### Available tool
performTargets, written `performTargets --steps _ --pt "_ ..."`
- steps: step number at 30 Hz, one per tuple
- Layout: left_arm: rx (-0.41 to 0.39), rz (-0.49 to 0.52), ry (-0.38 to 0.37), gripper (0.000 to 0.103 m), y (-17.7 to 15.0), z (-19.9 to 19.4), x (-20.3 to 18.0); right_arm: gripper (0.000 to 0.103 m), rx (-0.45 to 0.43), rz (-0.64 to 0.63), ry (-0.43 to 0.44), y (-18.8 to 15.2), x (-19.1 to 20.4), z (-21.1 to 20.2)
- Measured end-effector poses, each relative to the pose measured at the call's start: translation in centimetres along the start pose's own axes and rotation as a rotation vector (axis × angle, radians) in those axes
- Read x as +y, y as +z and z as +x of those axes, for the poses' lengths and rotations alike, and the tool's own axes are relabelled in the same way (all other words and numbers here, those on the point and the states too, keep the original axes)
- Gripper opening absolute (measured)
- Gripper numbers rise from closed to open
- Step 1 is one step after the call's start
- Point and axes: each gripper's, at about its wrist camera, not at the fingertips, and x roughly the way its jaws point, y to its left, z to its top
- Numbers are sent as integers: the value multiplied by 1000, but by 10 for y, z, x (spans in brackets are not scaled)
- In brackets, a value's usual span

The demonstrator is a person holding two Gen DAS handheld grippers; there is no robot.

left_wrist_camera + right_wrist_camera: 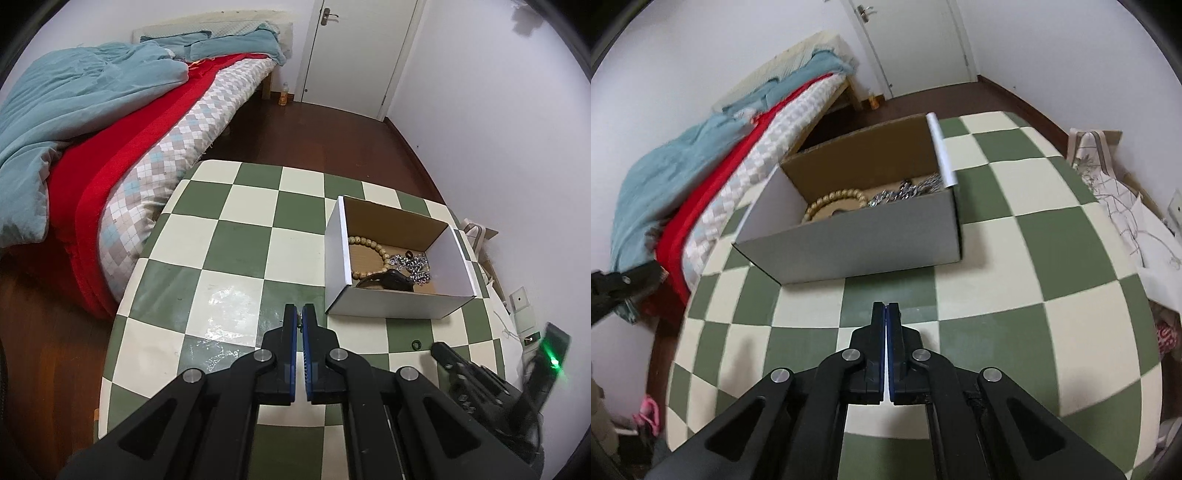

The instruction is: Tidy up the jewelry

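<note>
Two tongs hang over a table with green and cream squares. The left tongs have their two black fingers almost pressed together, with only a thin gap between the blue pads, and nothing is in them. The right tongs are pressed tight together, and they hold nothing too.

Just ahead of the left tongs and a bit to the right sits an open box. It is white outside and brown inside. The same box is straight ahead of the right tongs, close by.

Inside the box lies the jewelry. There is a ring of tan wooden beads, a pile of shiny silver chain beside the beads, and a dark black piece at the near side, touching the beads. From the right tongs, the beads and the chain peek over the near wall.

A small black ring lies on the table, to the right of the left tongs and near the tip of the right tongs.

Past the table on the left is a bed with a blue blanket and a red one. Far ahead is a white door.
</note>
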Motion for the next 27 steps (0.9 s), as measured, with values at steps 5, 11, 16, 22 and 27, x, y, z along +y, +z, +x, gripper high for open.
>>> performTargets --steps 5,11,16,22,27 --pt "-1 -1 5 1 0 -1 0 33 42 -65 -52 -4 11 25" --pt "0 0 3 1 1 -2 1 0 25 -155 -151 -7 24 31" --pt "-4 7 1 1 1 -2 -1 0 -18 -102 -121 -4 11 12" --pt "2 -2 -5 1 2 2 -1 1 -27 -28 -29 12 0 -3" --pt "4 1 -1 1 2 3 -2 43 10 -46 -41 17 6 19"
